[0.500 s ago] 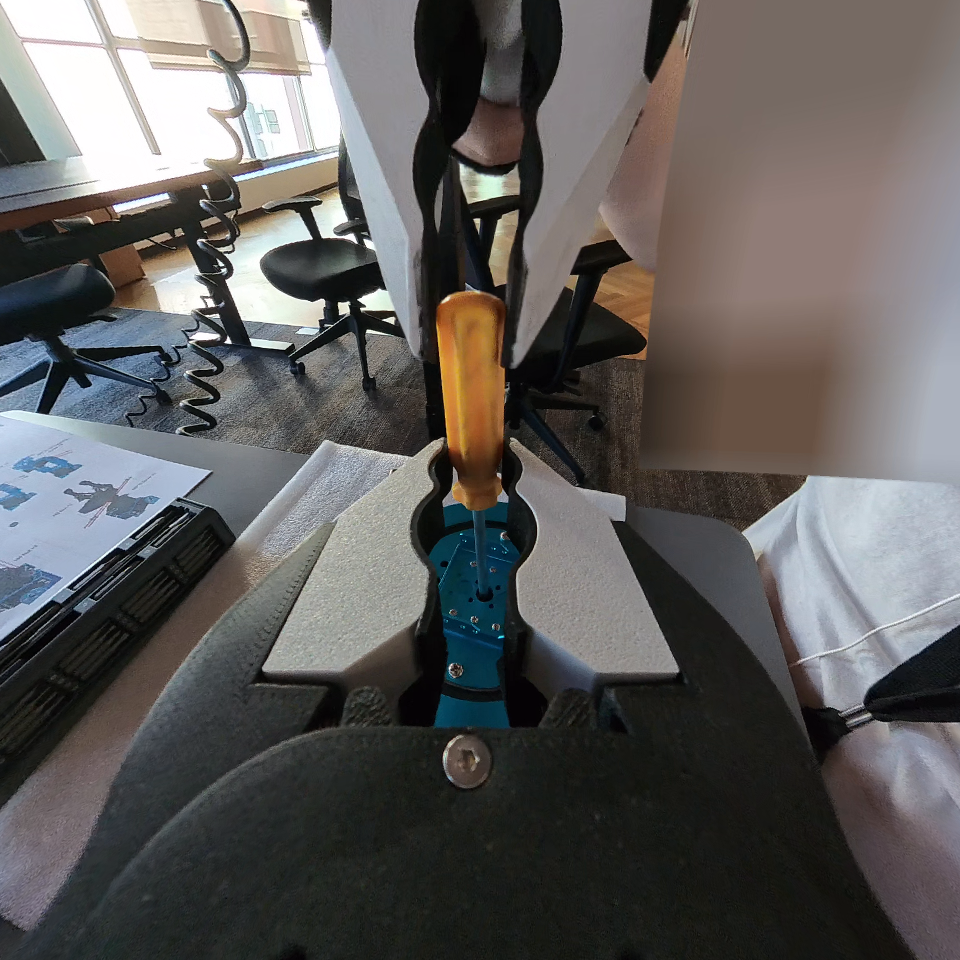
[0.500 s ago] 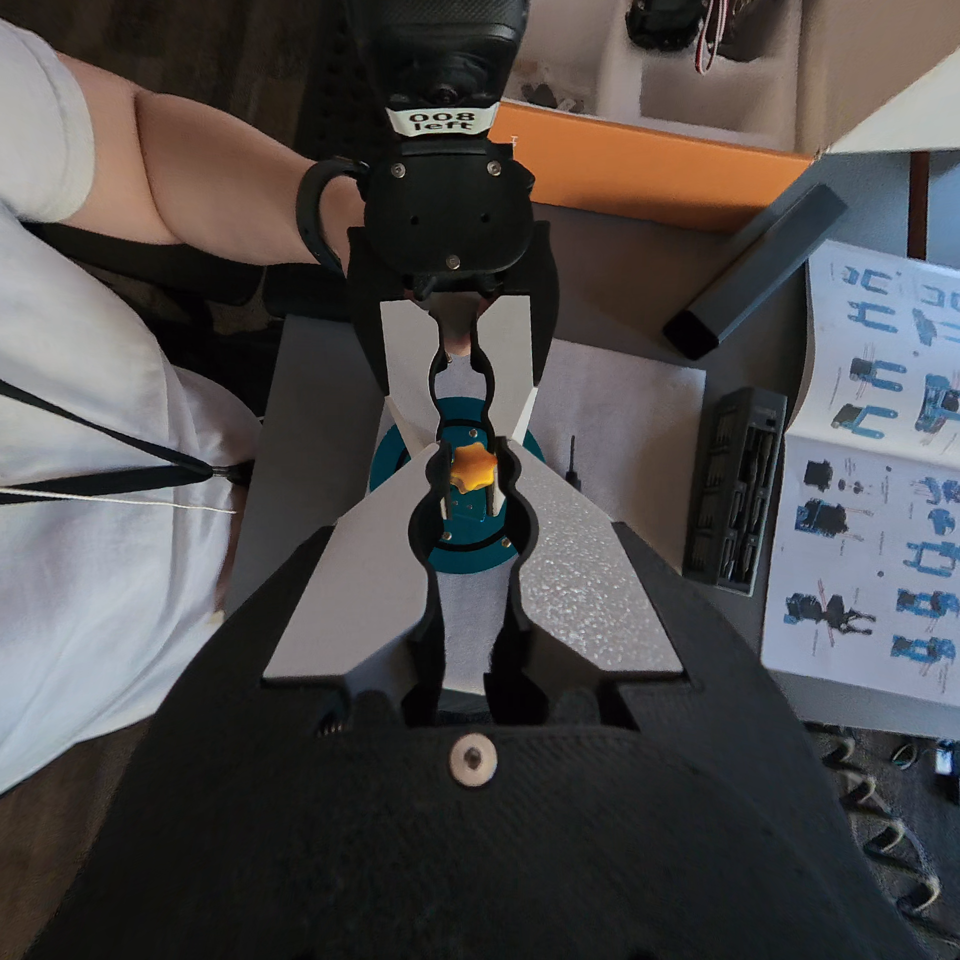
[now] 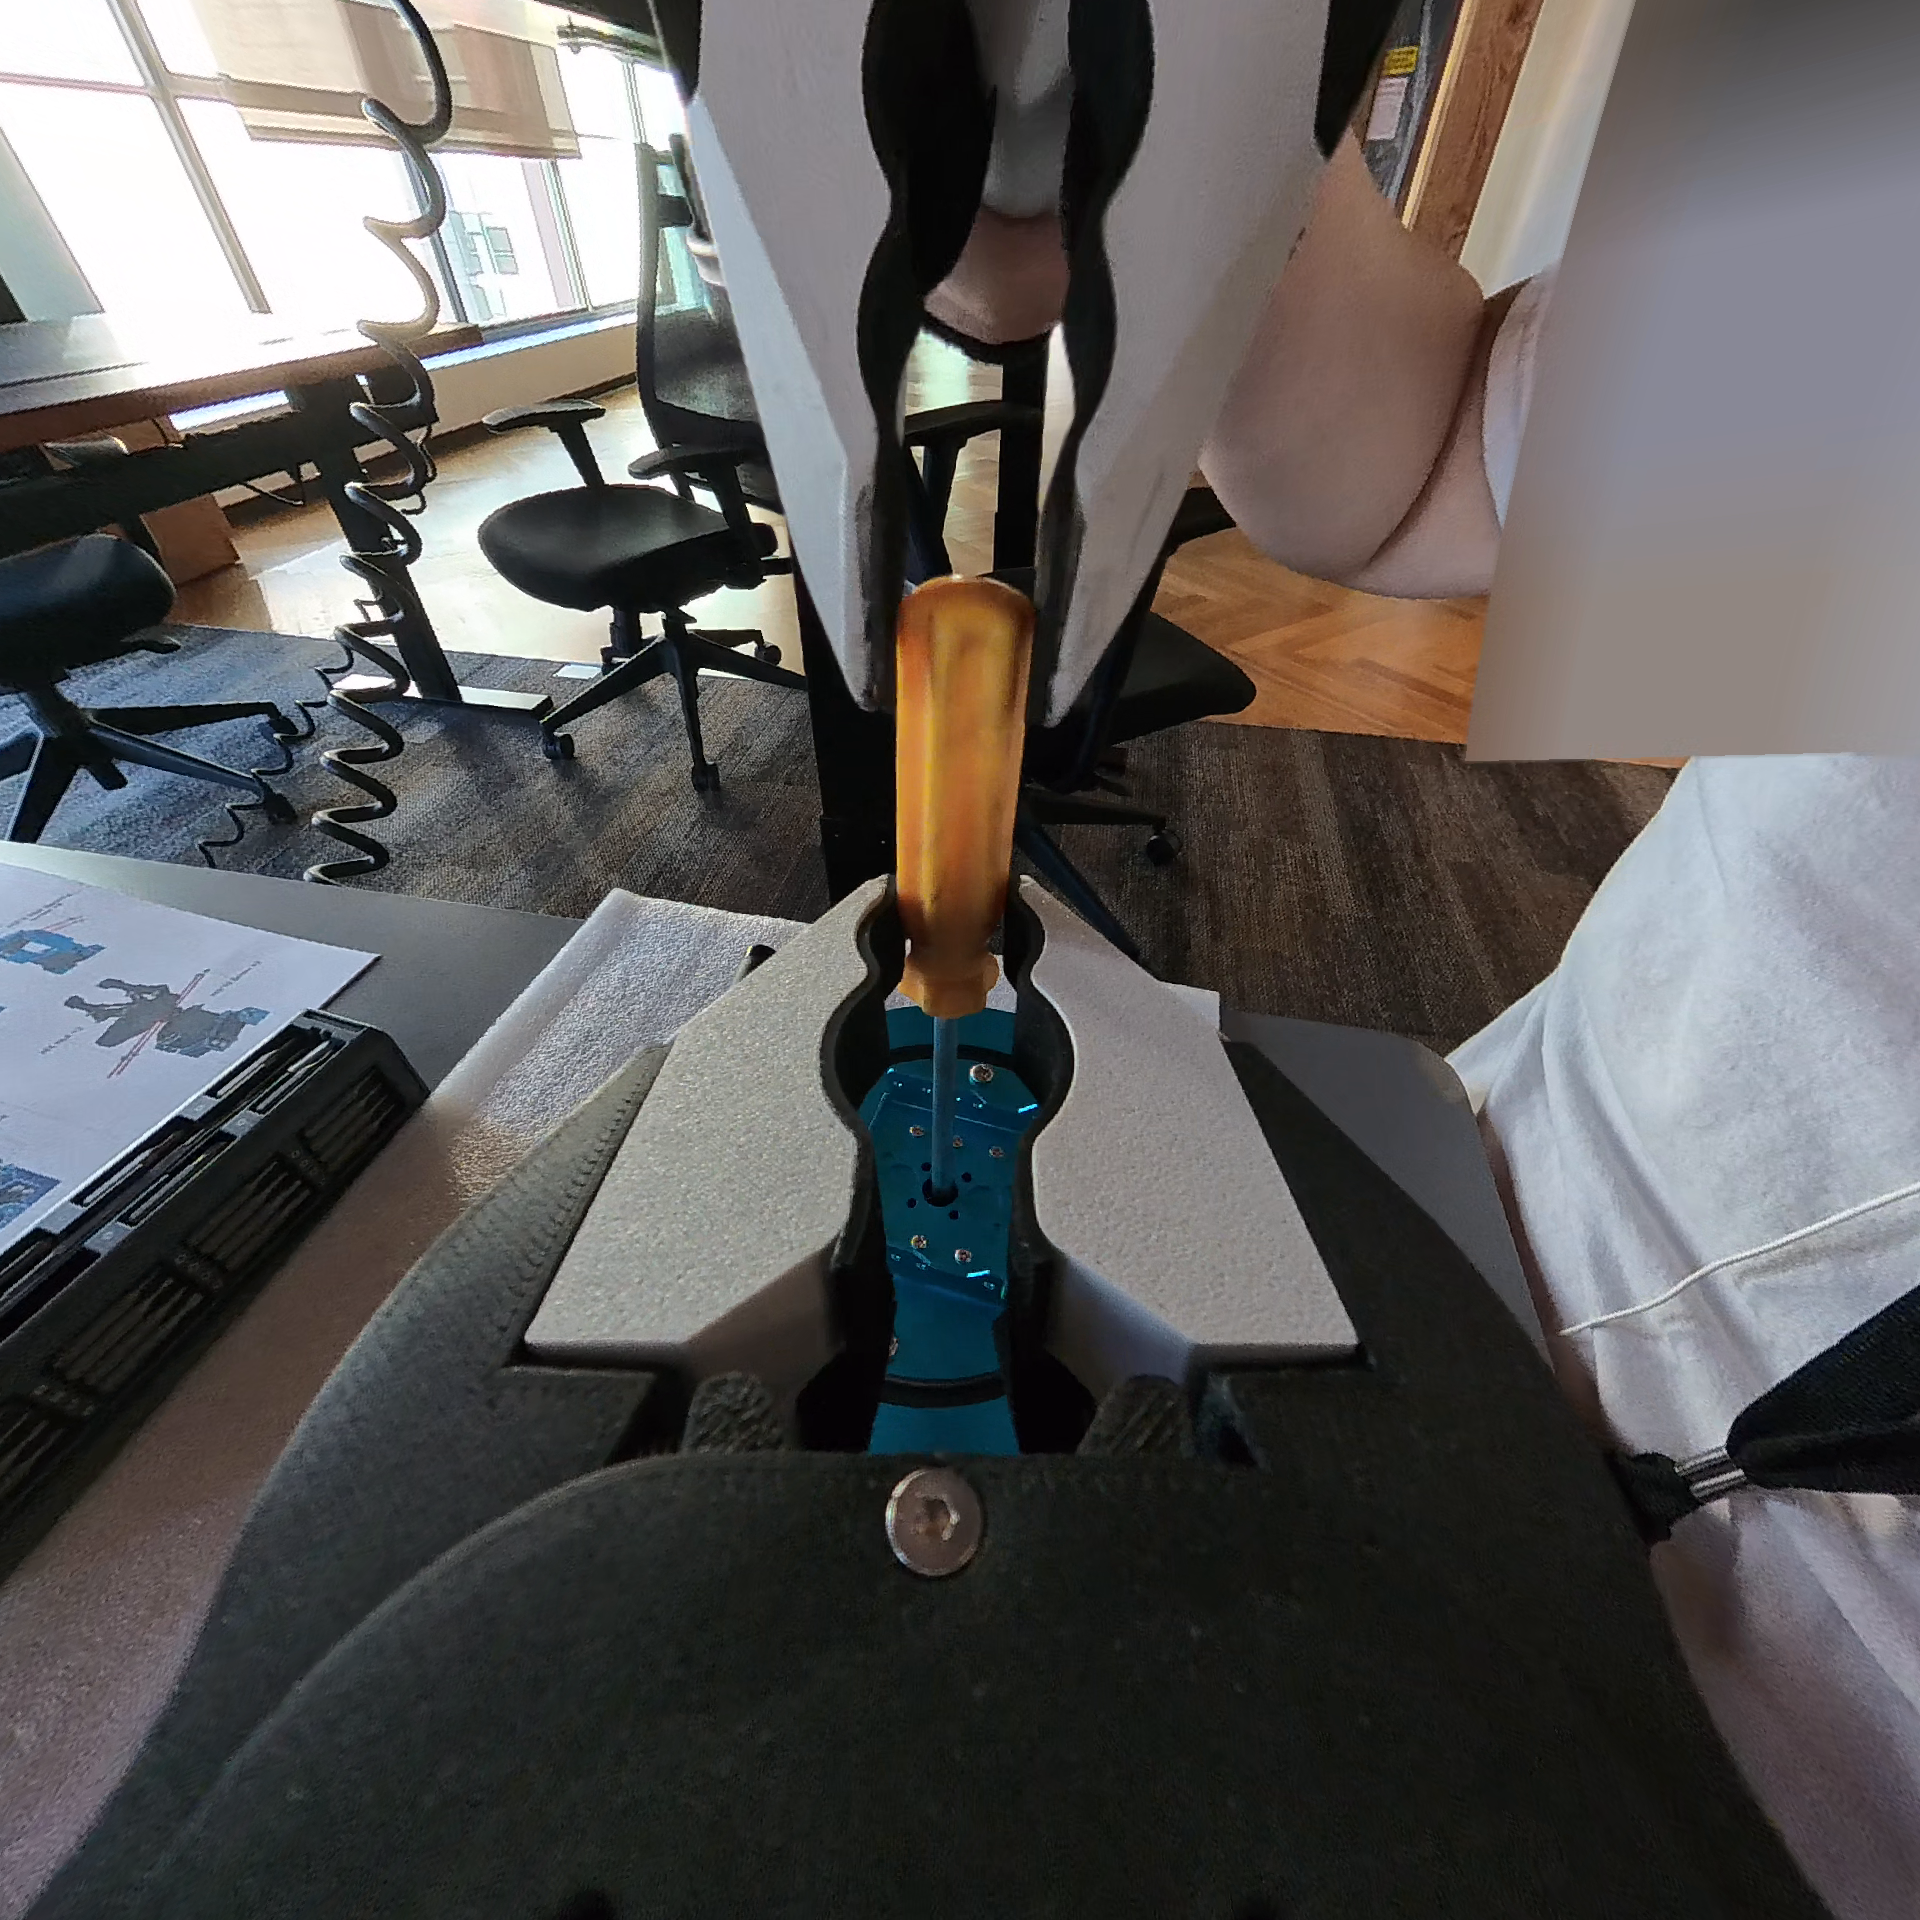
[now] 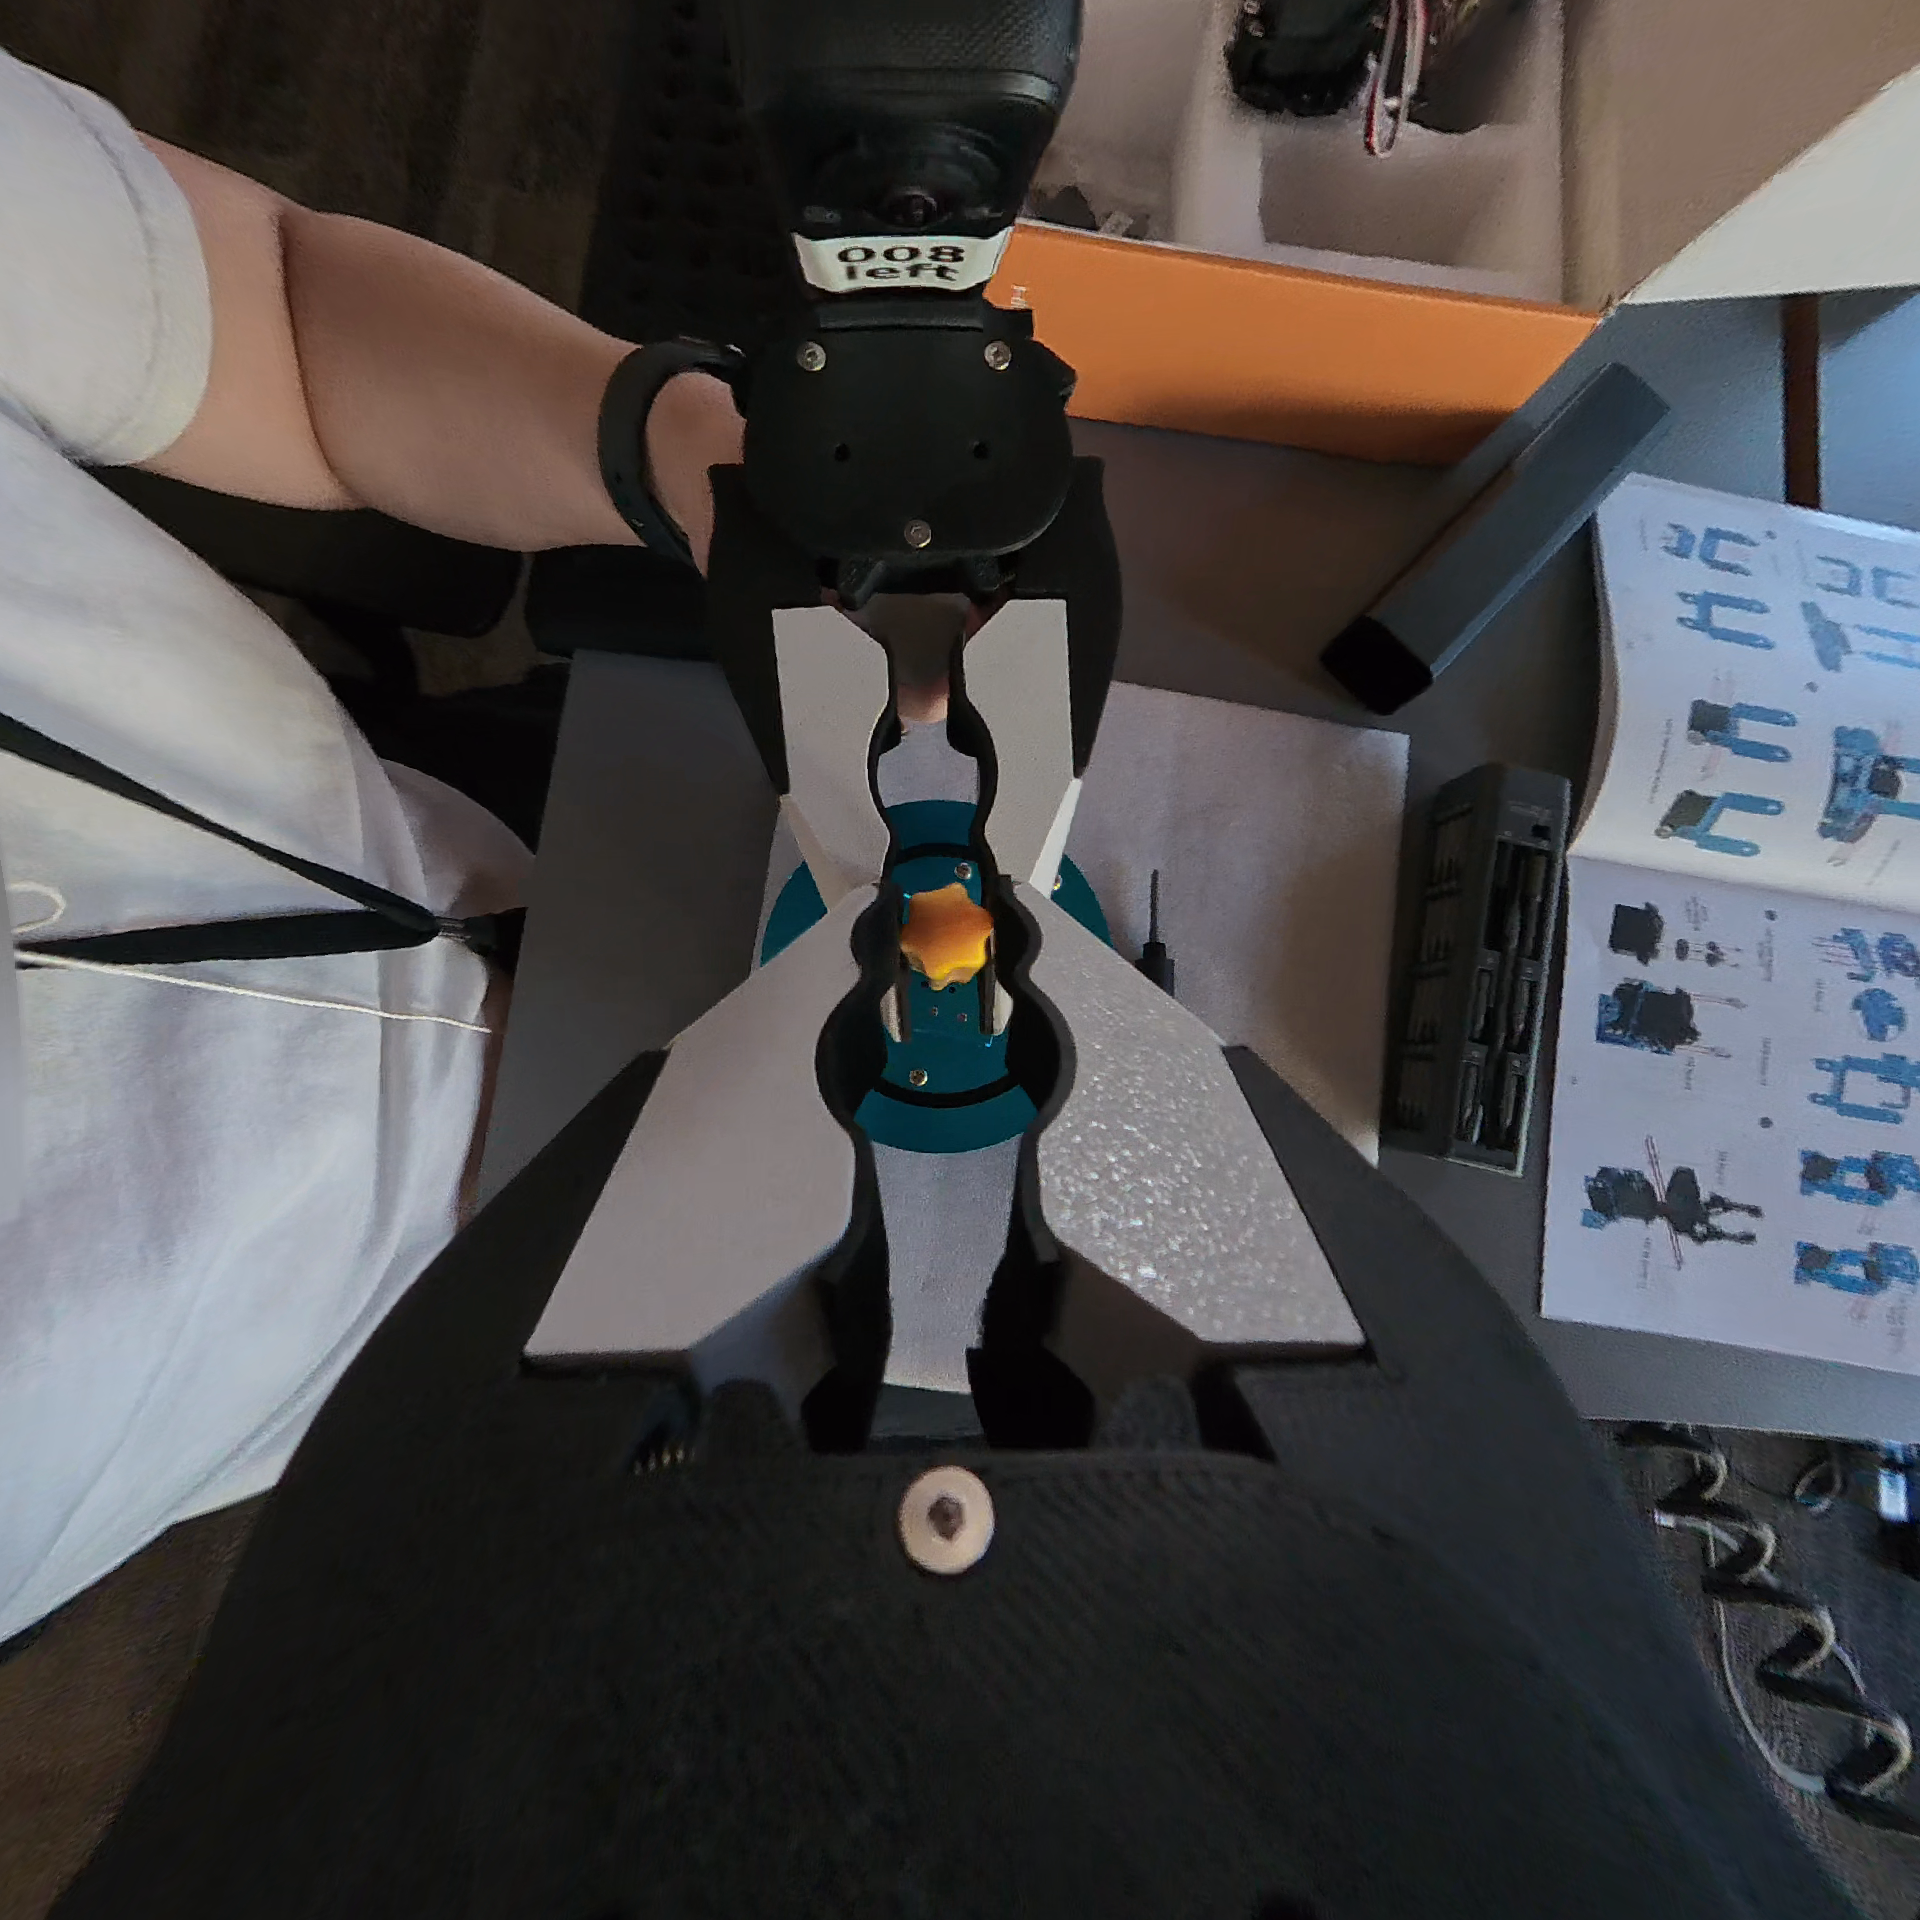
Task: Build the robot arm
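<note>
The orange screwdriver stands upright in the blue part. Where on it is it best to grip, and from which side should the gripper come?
Grip the screwdriver by its handle near the top, coming straight down from above. It stands upright, thin shaft in a hole of the blue part; the fluted handle should resist slipping. The right gripper holds it so.

An office. Black wheeled swivel chairs [image 3: 613,551] stand on grey carpet tiles [image 3: 499,769] that meet a herringbone wood floor [image 3: 1309,644]. A long dark wooden desk [image 3: 187,374] runs beneath large bright windows with roller blinds [image 3: 312,156]. Near the grey work surface's [image 4: 1247,520] far edge lies an open orange cardboard box [image 4: 1247,312], and by its right edge a printed assembly booklet with blue pictures [image 4: 1745,935].
</note>
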`<state>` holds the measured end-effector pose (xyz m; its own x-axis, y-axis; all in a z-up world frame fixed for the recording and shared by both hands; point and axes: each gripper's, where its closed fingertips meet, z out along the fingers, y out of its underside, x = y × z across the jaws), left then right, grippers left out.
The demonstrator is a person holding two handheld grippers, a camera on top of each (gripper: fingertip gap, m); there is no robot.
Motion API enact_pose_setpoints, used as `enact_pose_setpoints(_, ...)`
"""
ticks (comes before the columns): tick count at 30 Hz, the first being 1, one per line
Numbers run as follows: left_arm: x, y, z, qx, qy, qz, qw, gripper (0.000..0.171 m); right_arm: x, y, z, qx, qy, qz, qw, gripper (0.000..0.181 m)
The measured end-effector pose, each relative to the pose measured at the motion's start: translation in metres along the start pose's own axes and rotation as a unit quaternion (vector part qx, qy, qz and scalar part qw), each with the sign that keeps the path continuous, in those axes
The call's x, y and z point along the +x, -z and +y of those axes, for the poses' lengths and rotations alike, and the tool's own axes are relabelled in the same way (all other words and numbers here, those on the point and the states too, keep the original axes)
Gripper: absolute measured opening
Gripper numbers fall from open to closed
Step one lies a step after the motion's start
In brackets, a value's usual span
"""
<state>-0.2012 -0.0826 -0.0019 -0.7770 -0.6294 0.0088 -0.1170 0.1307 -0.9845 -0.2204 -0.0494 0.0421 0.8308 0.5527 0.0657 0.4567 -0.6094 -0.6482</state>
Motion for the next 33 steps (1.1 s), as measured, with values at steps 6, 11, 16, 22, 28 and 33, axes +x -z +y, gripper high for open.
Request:
enact_pose_setpoints(6,0.001,-0.002,0.0,0.003,0.004,0.005,1.0,0.017,0.004,0.002,0.004,-0.026,-0.074,0.087,0.993,0.016)
enact_pose_setpoints(11,0.001,-0.003,0.0,0.003,0.004,0.003,1.0,0.017,0.006,-0.001,0.004,-0.029,-0.001,0.035,0.999,0.028)
enact_pose_setpoints(16,-0.001,-0.001,0.0,0.004,0.006,0.0,1.0,0.017,0.004,-0.005,0.003,-0.023,-0.033,0.021,0.999,0.017)
enact_pose_setpoints(22,0.0,-0.001,0.0,0.006,0.006,0.001,1.0,0.017,0.005,-0.006,0.0,-0.007,-0.042,0.058,0.997,0.016)
enact_pose_setpoints(28,-0.002,-0.001,0.0,0.006,0.01,-0.002,1.0,0.017,0.005,-0.008,-0.004,0.046,-0.048,-0.016,0.998,0.013)
enact_pose_setpoints(33,-0.004,0.003,-0.003,0.002,0.014,-0.013,1.0,0.021,0.016,-0.008,-0.004,0.04,-0.075,0.075,0.994,0.01)
